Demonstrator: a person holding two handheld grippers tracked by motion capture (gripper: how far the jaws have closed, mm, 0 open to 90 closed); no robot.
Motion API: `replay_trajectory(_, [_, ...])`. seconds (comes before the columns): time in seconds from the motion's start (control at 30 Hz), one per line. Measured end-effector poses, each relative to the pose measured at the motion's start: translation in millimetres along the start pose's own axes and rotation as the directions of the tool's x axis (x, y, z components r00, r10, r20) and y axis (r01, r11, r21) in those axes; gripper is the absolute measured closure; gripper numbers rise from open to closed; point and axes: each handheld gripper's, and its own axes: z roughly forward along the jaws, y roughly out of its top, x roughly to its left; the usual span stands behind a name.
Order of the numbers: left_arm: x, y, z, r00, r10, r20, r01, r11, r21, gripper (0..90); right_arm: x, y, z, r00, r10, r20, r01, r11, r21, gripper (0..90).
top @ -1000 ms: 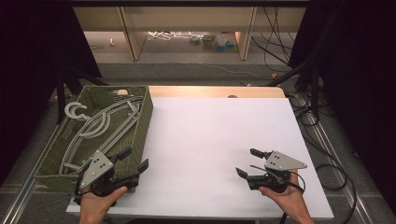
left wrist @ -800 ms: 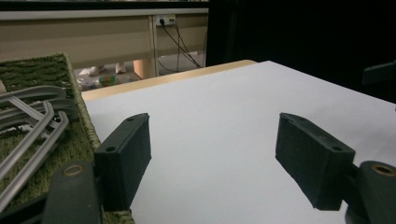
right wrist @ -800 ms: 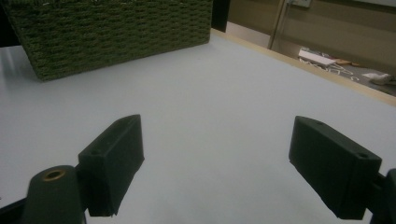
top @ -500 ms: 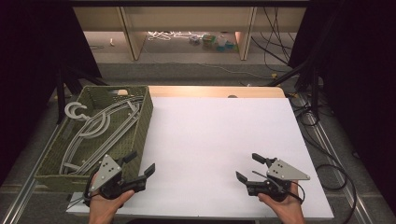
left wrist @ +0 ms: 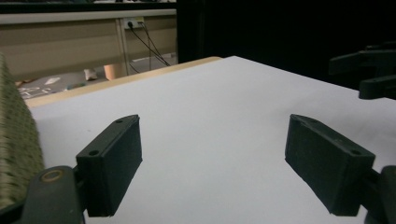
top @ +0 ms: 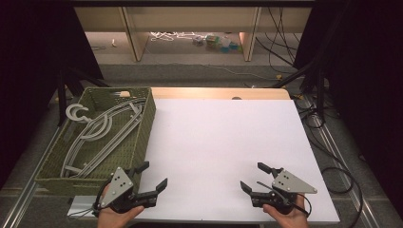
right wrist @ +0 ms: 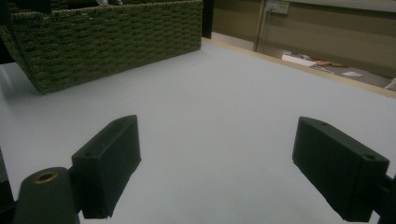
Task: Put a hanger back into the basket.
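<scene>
Your left hand-held gripper (top: 151, 176) sat at the near left of the white surface (top: 223, 142), its jaws just opened wide with nothing between them, and your right hand-held gripper (top: 252, 176) also stood open and empty at the near right. The grey hangers (top: 102, 135) lay in the green woven basket (top: 145, 128) on the surface's left edge, long axes running from near-left to far-right. They lay just ahead and left of your left hand-held gripper, well apart from the right one, so the left hand was the nearer.
</scene>
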Motion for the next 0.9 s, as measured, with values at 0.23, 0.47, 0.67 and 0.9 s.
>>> replay_trajectory(0.23, [5.7,-1.9,-1.4,0.9994,-0.009,-0.032,0.008,0.9996,-0.027,18.0,2.7,-1.4,0.3,0.9999,0.003,-0.012,-0.004,1.000,-0.005,16.0])
replay_trajectory(0.47, [8.0,-4.0,-0.1,0.9995,-0.011,-0.030,0.009,0.9993,-0.037,17.7,4.6,-1.6,1.4,0.9997,-0.022,-0.003,0.022,0.999,-0.031,16.0])
replay_trajectory(0.67, [8.2,-4.6,-0.2,0.9994,-0.015,-0.031,0.014,0.9995,-0.027,17.7,5.1,-2.1,1.4,0.9998,-0.002,-0.017,0.002,1.000,-0.007,16.0])
replay_trajectory(0.9, [8.4,-4.9,-0.7,0.9993,-0.016,-0.034,0.015,0.9995,-0.026,17.6,5.3,-2.2,1.8,0.9999,-0.003,-0.015,0.003,1.000,-0.009,16.0])
